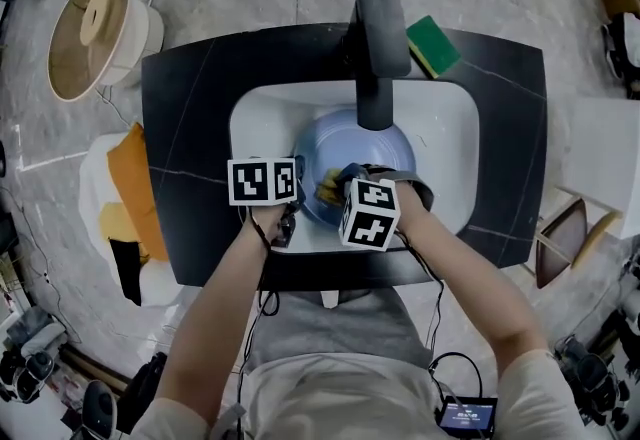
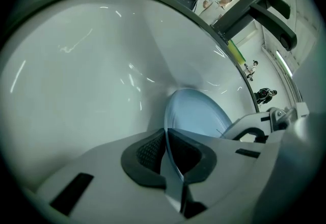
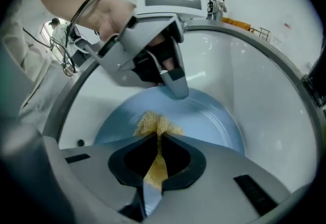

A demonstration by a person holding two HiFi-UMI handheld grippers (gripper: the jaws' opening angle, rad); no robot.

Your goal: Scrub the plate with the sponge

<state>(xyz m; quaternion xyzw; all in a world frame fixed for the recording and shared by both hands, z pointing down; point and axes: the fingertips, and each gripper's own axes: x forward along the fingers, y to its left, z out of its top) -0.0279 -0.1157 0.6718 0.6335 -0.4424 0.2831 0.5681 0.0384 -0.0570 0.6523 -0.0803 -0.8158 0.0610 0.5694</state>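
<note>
A light blue plate (image 1: 368, 143) stands tilted in the white sink basin (image 1: 448, 123). My left gripper (image 1: 299, 196) is shut on the plate's near left rim; in the left gripper view the rim runs between the shut jaws (image 2: 167, 139) and the plate (image 2: 198, 113) rises beyond them. My right gripper (image 1: 336, 188) is shut on a yellow sponge (image 1: 327, 190), which presses on the plate's face. In the right gripper view the sponge (image 3: 153, 123) sticks out of the jaws (image 3: 157, 141) onto the plate (image 3: 209, 116), with the left gripper (image 3: 175, 85) clamped on the far rim.
A black faucet (image 1: 378, 43) overhangs the basin from the back. A green sponge (image 1: 432, 45) lies on the black counter (image 1: 190, 108) at the back right. A small drain hole (image 3: 80, 142) shows in the basin. An orange cloth (image 1: 135, 190) lies left of the counter.
</note>
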